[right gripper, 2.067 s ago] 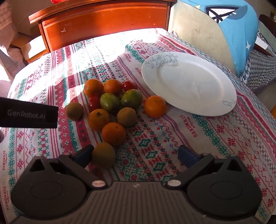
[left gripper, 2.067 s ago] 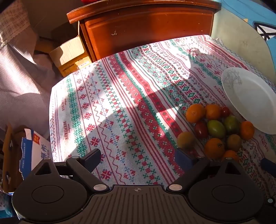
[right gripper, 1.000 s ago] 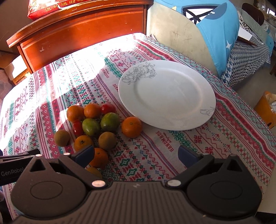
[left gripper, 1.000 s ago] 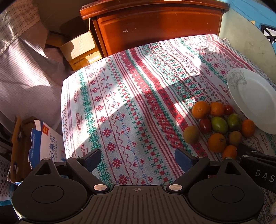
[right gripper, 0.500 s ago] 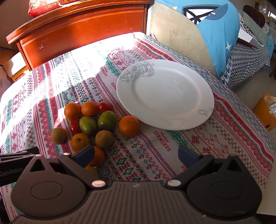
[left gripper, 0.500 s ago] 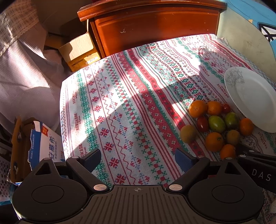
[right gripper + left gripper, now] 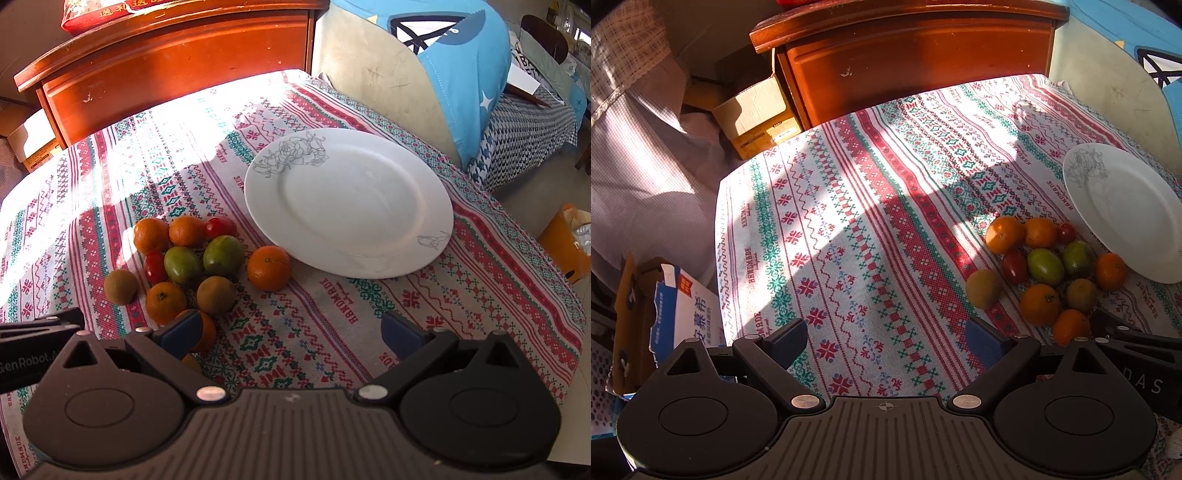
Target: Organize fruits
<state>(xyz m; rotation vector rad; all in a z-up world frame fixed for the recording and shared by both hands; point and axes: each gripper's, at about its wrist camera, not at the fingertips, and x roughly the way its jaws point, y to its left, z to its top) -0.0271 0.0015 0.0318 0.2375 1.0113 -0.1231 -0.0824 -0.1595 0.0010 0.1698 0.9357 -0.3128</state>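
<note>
A: Which step was in hand?

B: The very start, by my reading. All the fruit lay in one loose cluster [image 7: 192, 266] on the patterned cloth of the worktop [image 7: 110, 177], and the white plate [image 7: 436, 210] beside it held nothing. Neither tool carried anything.

A: And the jaws?

B: Both sets stood wide apart. The right gripper [image 7: 291, 332] hung low over the near edge of the worktop, its left finger just over the nearest orange [image 7: 207, 332] at the close end of the cluster. The left gripper [image 7: 886, 339] hovered over bare cloth toward the worktop's left side, well apart from the fruit.

A: Where exactly did the fruit sit?

B: Toward the plate's left rim. One orange [image 7: 268, 268] lay just beside the plate, perhaps touching it; the angle left that unclear. Two green fruits [image 7: 223, 256] sat in the middle, small red tomatoes [image 7: 220, 227] and brown kiwis [image 7: 216, 295] among them, and one kiwi [image 7: 120, 281] lay a little apart on the left.

A: What did the next move call for?

B: Probably the right gripper centring on one piece, the nearest orange being the obvious candidate, then closing gently. Round fruit packed that tightly would likely roll or nudge its neighbours, so a straight approach from above looked wise, followed by a short carry to the plate.
</note>
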